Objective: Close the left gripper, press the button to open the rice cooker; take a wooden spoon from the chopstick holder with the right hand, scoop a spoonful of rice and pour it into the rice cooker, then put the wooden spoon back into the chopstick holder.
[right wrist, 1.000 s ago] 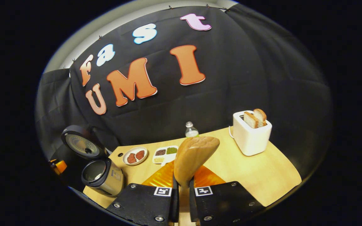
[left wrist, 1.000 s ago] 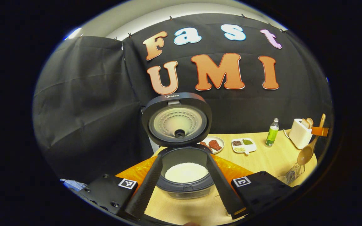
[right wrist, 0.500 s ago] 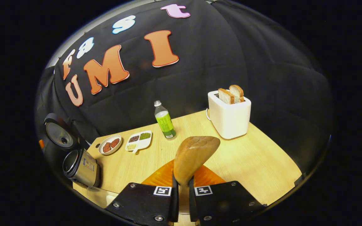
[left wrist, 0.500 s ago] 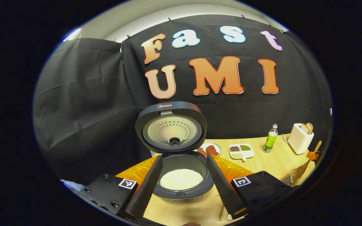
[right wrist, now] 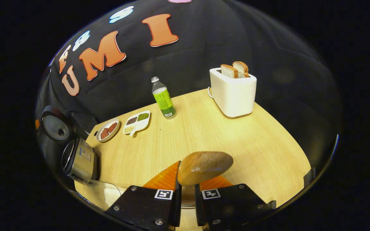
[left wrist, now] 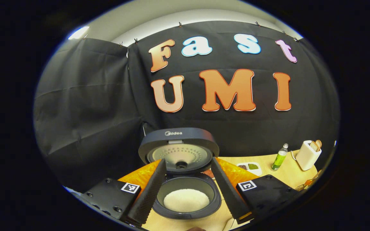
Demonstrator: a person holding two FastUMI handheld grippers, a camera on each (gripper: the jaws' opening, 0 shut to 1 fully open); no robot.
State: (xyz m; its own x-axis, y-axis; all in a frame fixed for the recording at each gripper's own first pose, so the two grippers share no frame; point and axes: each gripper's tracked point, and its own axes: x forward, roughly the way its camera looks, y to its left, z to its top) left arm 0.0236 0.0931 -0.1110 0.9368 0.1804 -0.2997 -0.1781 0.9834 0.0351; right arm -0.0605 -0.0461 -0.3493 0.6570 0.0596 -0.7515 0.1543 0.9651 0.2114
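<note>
Spoon (right wrist: pixel 204 163) handle hidden between the right gripper (right wrist: pixel 185 199) fingers, only the bowl's back shows, so any rice in it can't be told. Rice cooker (right wrist: pixel 75 158) cut off at left edge. Clear container (right wrist: pixel 103 192) near it blurred. Tray (left wrist: pixel 251 166) contents too small.

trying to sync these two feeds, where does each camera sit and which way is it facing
Left gripper view: rides on the left tool, open, facing the booth's back wall over the open dark rice cooker with white rice in its pot; its two fingers flank the pot.
Right gripper view: rides on the right tool, shut on the wooden spoon, angled down across the light wooden table.
Shared: rice cooker, green-labelled bottle, white toaster with bread, white divided dish.
</note>
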